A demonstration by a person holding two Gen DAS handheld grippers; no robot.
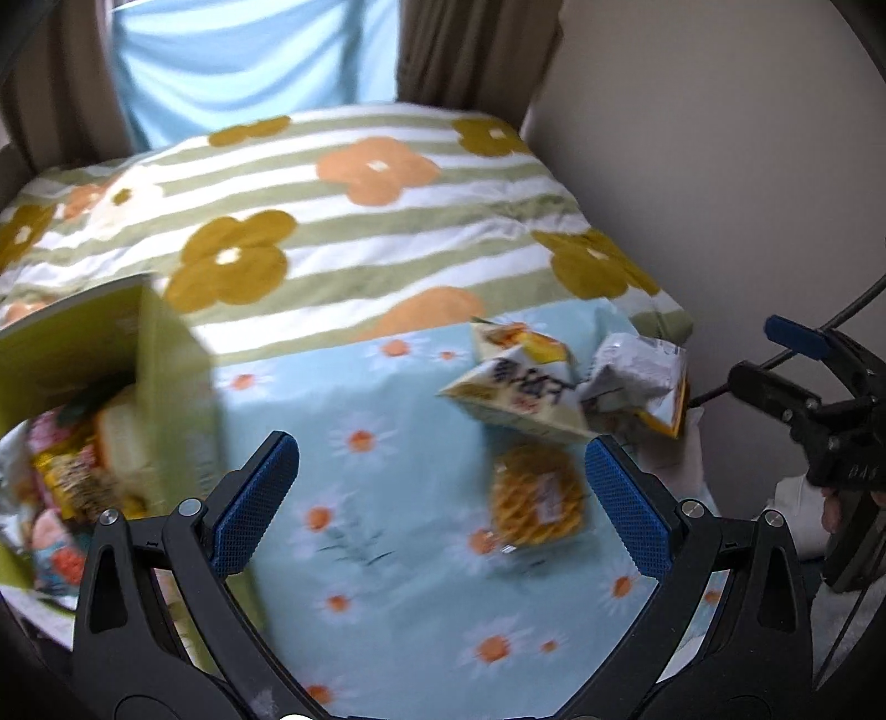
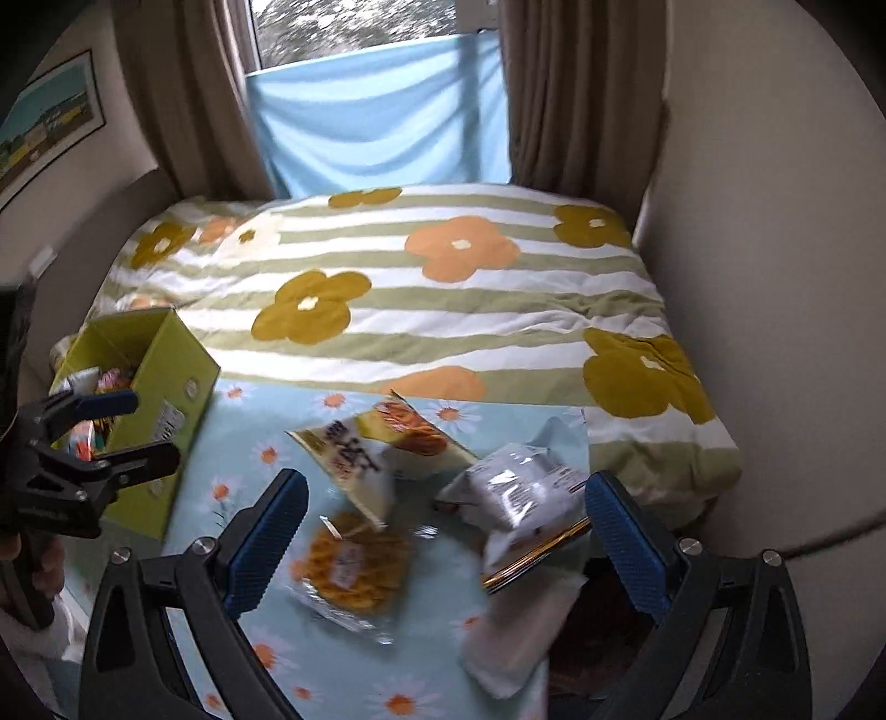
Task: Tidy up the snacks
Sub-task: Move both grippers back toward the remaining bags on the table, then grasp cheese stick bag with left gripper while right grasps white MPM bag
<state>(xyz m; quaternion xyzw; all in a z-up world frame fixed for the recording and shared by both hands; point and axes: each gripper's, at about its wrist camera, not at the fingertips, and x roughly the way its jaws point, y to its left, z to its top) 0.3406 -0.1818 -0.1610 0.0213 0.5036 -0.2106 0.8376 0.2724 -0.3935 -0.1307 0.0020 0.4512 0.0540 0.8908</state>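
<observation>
Snacks: round yellow cracker pack, cream packet and silver packet lie together on daisy cloth | green box (already holding snacks) at left | left gripper wide, empty | right gripper wide, empty

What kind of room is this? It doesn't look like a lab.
Most likely a bedroom in someone's home. A flowered duvet covers what looks like a bed, brown curtains frame a window behind it, and a framed picture hangs on the wall. Snack packets lie on a daisy-print cloth.
</observation>
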